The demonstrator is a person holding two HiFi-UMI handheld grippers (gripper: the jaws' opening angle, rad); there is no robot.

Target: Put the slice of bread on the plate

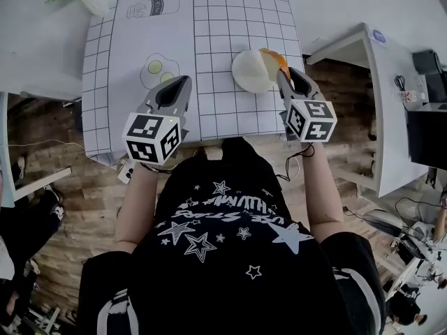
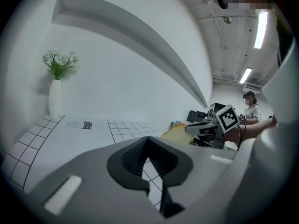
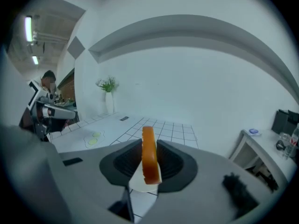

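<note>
The bread [image 3: 149, 155] looks light and soft, a thing that would dent or tear if squeezed hard, so I'd want only a gentle nip across its flat faces, near one edge, which is about how it is taken now. The right gripper [image 3: 148, 146] has its jaws closed on the two faces, with the slice standing upright on edge between the ribbed pads. Seen edge-on it is a thin slab with an orange-brown crust and a paler patch low down. From the side it shows as a flat, tan-yellow piece [image 2: 180, 133].

From above, the bread [image 1: 274, 59] sits at the right rim of the plate [image 1: 246, 72], a plain white round one on the gridded mat [image 1: 230, 19]. The right gripper [image 1: 283, 75] reaches in from the near side. I can't tell whether the slice is touching the plate or just above it. To my eye it needs tipping flat and letting go softly, since a floppy slice may cling to a pad.

The left gripper [image 1: 183, 84] hangs well apart to the left, above the mat, its jaws pressed together on nothing [image 2: 148, 141].
</note>
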